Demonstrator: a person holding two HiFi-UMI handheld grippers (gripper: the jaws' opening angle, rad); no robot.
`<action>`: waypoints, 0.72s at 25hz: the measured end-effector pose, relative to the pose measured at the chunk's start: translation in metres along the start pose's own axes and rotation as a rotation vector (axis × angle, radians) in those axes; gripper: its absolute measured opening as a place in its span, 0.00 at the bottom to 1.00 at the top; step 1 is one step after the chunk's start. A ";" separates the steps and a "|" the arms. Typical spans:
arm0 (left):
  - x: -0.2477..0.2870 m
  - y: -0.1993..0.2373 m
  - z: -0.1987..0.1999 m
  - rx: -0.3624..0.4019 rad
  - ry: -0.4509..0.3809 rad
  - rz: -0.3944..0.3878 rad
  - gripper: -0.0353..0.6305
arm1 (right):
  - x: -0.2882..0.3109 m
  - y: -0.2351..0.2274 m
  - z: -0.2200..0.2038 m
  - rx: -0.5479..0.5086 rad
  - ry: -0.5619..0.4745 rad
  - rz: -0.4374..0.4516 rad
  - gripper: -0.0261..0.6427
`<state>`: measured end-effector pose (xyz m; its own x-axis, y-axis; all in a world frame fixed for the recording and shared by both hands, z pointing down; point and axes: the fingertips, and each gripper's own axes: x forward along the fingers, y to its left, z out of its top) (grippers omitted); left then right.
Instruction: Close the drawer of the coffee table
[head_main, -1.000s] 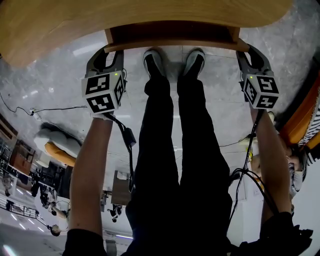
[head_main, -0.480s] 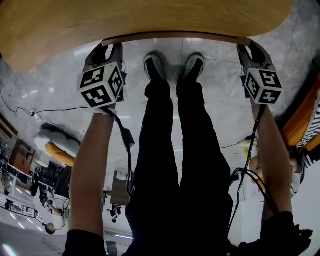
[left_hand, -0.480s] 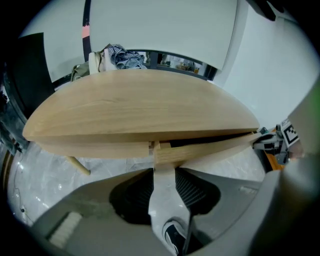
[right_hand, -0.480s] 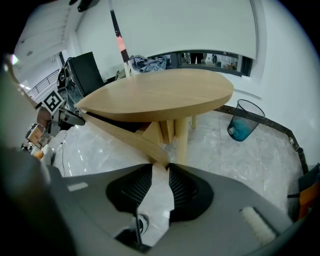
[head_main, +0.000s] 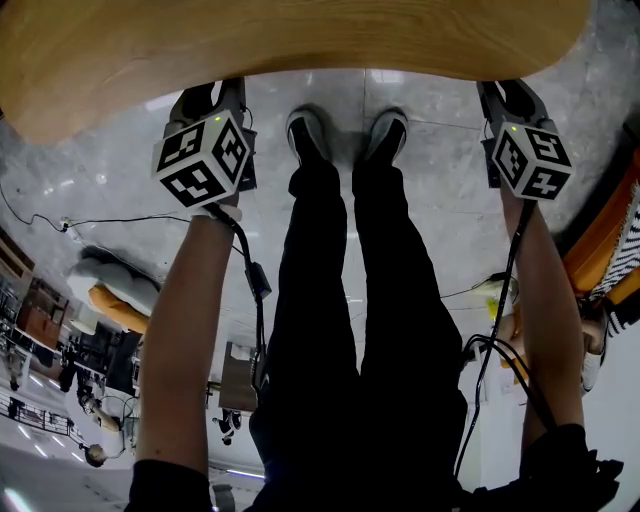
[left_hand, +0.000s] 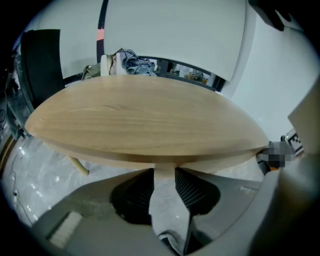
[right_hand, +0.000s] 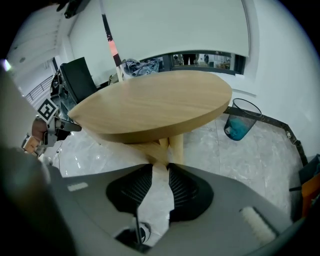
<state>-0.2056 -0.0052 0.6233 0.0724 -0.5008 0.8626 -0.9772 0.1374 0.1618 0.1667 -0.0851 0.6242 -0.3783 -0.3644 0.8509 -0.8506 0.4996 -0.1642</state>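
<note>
The round wooden coffee table (head_main: 300, 40) fills the top of the head view, and its drawer is out of sight under the top there. My left gripper (head_main: 212, 92) reaches under the table's near edge at the left, and my right gripper (head_main: 508, 92) does the same at the right. In the left gripper view the jaws (left_hand: 164, 172) are shut on a pale strip of the drawer front (left_hand: 164, 175) just below the tabletop. In the right gripper view the jaws (right_hand: 161, 167) hold a similar pale strip (right_hand: 161, 175). Floor shows through the gap behind it.
The person's legs and shoes (head_main: 345, 130) stand between the two grippers, close to the table. A blue waste bin (right_hand: 240, 122) is to the right of the table, and a black chair (right_hand: 77, 77) and a pile of clothes (left_hand: 132, 60) behind it. A cable (head_main: 60, 220) lies on the floor at the left.
The drawer, open a second ago, has slid under the tabletop and out of the head view. Both grippers moved toward the table with it, and the left marker cube rolled.
</note>
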 end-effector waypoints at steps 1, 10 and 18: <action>0.001 0.000 0.003 -0.013 -0.006 0.005 0.26 | 0.001 -0.001 0.003 0.007 -0.004 -0.002 0.20; 0.000 -0.005 0.010 -0.032 -0.030 0.020 0.26 | -0.001 -0.008 0.010 0.008 -0.024 0.009 0.20; -0.019 -0.002 -0.018 0.005 0.079 0.029 0.25 | -0.023 -0.001 -0.019 -0.007 0.027 0.026 0.16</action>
<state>-0.2012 0.0199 0.6153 0.0596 -0.4272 0.9022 -0.9801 0.1466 0.1341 0.1828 -0.0626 0.6143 -0.3897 -0.3299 0.8598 -0.8383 0.5137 -0.1828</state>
